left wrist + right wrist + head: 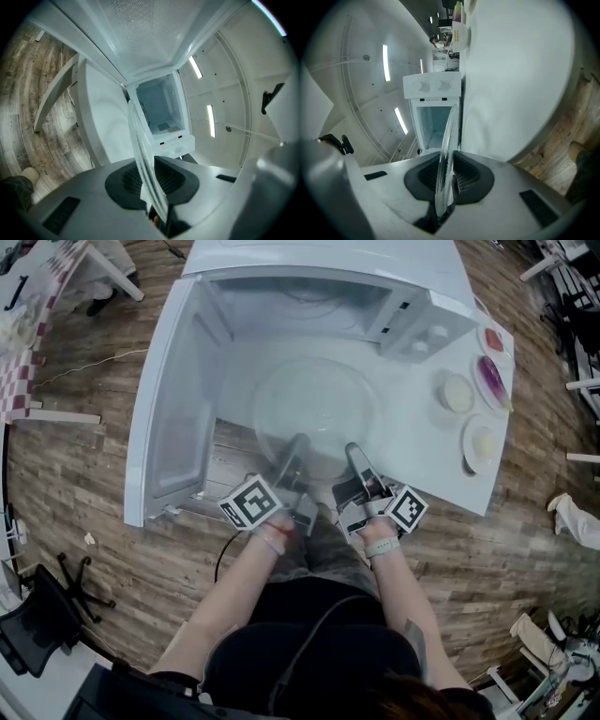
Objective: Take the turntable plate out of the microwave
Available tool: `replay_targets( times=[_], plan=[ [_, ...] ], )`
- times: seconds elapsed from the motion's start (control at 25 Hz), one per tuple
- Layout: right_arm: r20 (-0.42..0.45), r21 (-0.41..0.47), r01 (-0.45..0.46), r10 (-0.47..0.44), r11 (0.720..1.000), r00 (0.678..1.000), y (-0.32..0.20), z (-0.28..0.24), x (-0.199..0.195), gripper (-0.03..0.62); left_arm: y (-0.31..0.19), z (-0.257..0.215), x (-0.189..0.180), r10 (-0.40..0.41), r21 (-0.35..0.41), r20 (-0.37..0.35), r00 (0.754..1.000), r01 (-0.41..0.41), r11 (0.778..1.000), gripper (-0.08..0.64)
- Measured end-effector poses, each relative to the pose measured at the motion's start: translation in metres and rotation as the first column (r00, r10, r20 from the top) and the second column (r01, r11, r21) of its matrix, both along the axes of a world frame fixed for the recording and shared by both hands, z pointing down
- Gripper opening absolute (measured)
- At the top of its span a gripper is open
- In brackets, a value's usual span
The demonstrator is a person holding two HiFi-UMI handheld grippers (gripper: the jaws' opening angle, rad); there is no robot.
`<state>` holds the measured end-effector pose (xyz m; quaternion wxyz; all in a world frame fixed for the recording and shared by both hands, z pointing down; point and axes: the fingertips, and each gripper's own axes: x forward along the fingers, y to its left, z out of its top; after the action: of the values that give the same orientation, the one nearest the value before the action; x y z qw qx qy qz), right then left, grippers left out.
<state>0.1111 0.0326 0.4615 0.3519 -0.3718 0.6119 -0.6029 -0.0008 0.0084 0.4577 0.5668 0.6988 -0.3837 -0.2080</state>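
Head view: glass turntable plate (314,413) sits outside the microwave (412,329), just before its open front, over the white desk (441,456).
Left gripper view: left gripper (152,185) jaws clamped on the plate's rim.
Right gripper view: right gripper (445,180) jaws clamped on the rim too.

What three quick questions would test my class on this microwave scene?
1. True or false: the microwave door stands open.
2. What do the left gripper and right gripper both hold? A. glass plate B. cup C. spoon
3. Fill in: the small dishes sit on the table at the person's ___ side.
Key: 1 true; 2 A; 3 right.
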Motion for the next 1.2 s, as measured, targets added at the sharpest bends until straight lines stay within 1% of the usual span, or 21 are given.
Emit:
replay_targets(
  times=[0.8, 1.2],
  plan=[
    [-0.004, -0.042, 0.021, -0.021, 0.999, 1.000, 0.048, 0.020, 0.005, 0.041, 0.049, 0.022, 0.004, -0.016, -0.039, -0.004, 1.000, 0.016, 0.999, 0.064],
    [-0.003, -0.038, 0.022, -0.022, 0.999, 1.000, 0.056, 0.024, 0.009, 0.041, 0.058, 0.029, 0.007, -0.015, -0.038, 0.001, 1.000, 0.015, 0.999, 0.064]
  ],
)
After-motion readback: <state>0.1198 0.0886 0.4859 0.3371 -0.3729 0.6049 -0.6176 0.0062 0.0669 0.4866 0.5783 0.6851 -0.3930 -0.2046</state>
